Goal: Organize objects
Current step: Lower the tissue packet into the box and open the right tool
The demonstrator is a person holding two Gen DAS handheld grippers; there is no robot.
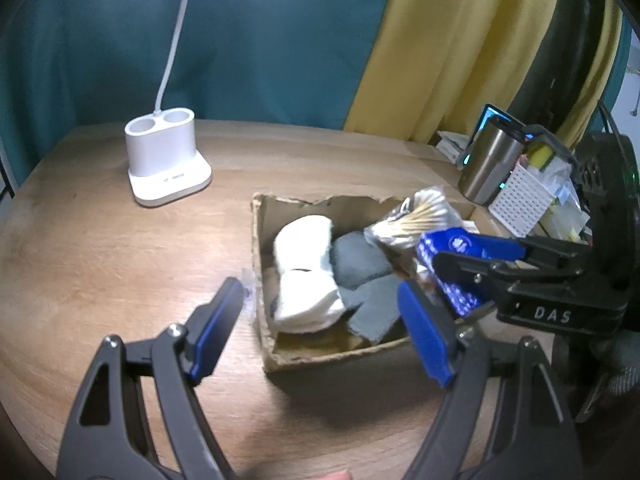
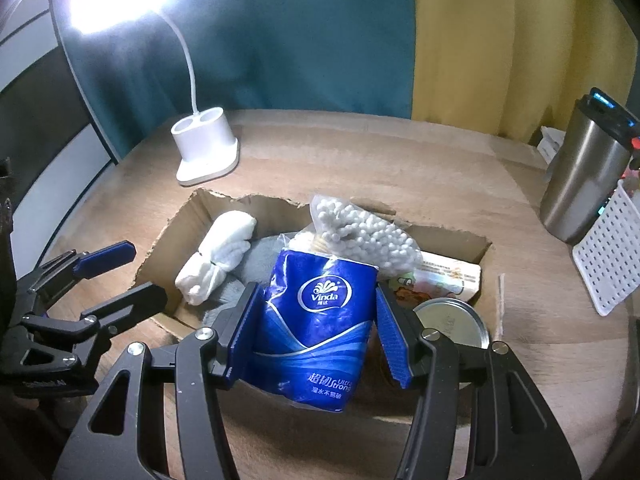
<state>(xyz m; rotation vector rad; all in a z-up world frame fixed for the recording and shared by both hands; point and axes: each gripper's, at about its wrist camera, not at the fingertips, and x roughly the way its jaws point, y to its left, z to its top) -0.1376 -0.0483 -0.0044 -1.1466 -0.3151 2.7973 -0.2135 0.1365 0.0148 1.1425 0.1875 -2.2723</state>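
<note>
A torn cardboard box [image 1: 256, 240] [image 2: 160, 256] sits on the wooden table. Inside lie rolled white socks [image 1: 304, 272] [image 2: 216, 256], grey cloth [image 1: 360, 260] [image 2: 260, 256] and a bag of cotton swabs [image 1: 416, 216] [image 2: 360, 232]. A printed packet [image 2: 444, 276] and a round metal lid [image 2: 452, 320] are in there too. My right gripper [image 2: 317, 288] [image 1: 440, 256] is shut on a blue Vinda tissue pack [image 2: 316, 320] [image 1: 444, 256], held over the box's near right part. Over the box's near left edge, my left gripper [image 1: 320, 286] [image 2: 148, 272] is open and holds nothing.
A white lamp base [image 1: 164, 160] [image 2: 206, 148] with a bent neck stands at the back left. At the right are a steel tumbler [image 1: 488, 160] [image 2: 584, 184] and a white perforated basket [image 1: 524, 200] [image 2: 612, 256]. Teal and yellow curtains hang behind the table.
</note>
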